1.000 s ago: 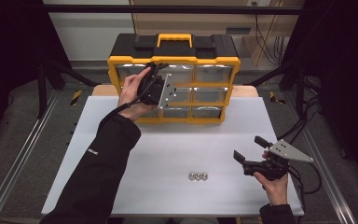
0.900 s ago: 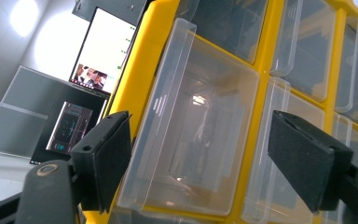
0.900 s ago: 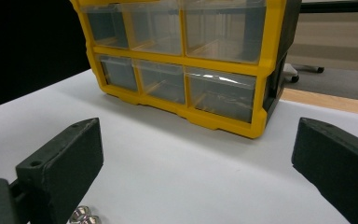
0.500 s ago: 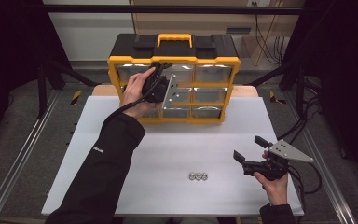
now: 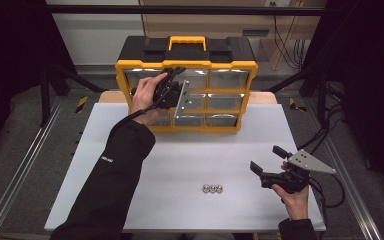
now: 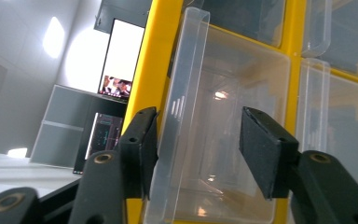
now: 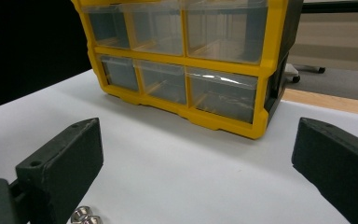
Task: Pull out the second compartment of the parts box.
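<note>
Straddling: left gripper (image 6: 198, 154) fingers spread around the clear plastic drawer (image 6: 214, 140), upper left of the yellow-framed organizer cabinet (image 5: 186, 95) at the desk's far edge.
Right gripper (image 5: 270, 165): fingers released wide, near right.
Desk (image 5: 130, 200): white; three small metal nuts (image 5: 212, 188) near centre.

A white desk (image 5: 190, 150) stands on grey floor (image 5: 25, 145) between metal rails (image 5: 10, 185), with dark surroundings and a pale wall (image 5: 95, 30) behind.

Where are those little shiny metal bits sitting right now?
In the high view, the three small metal pieces lie in a row on the white table, near its front edge, just left of the right gripper and well clear of the yellow drawer cabinet.
</note>
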Tool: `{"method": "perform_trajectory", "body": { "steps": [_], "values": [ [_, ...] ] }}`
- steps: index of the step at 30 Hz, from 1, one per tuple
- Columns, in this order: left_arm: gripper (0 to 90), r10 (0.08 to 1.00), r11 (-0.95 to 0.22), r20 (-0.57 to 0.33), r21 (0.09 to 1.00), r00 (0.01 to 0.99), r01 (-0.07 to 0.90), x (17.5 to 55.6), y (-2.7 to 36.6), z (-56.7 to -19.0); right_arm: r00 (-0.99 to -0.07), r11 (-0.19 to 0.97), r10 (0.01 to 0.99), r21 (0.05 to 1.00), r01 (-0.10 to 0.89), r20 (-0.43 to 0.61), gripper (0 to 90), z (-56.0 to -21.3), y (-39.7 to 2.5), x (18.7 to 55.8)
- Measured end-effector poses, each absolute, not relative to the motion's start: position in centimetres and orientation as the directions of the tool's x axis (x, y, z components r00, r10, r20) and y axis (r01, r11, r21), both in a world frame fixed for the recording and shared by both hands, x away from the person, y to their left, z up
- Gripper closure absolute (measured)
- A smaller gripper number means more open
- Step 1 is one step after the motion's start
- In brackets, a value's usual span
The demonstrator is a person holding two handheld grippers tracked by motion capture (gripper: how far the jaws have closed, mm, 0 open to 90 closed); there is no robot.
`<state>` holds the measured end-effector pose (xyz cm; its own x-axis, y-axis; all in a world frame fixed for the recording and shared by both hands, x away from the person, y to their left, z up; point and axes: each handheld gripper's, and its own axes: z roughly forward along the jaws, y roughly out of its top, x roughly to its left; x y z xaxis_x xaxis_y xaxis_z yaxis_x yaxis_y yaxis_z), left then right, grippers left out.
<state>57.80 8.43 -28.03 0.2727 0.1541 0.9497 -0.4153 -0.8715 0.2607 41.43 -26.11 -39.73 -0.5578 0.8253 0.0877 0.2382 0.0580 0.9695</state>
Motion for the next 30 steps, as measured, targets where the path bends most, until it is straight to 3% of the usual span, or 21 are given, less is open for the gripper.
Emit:
{"method": "perform_trajectory", "body": {
  "steps": [7,30],
  "values": [
    [58.5,0.125,-0.893,0.968,0.205,0.216,-0.402,57.63,8.36,-27.90,-0.556,0.055,0.826,0.970,0.239,0.090,2.4,-39.67,-26.16,41.40],
    [74.9,0.064,-0.907,0.989,0.114,0.135,-0.405,57.29,8.15,-27.90,-0.556,0.037,0.825,0.972,0.233,0.101,2.4,-39.49,-26.16,41.30]
  ]
}}
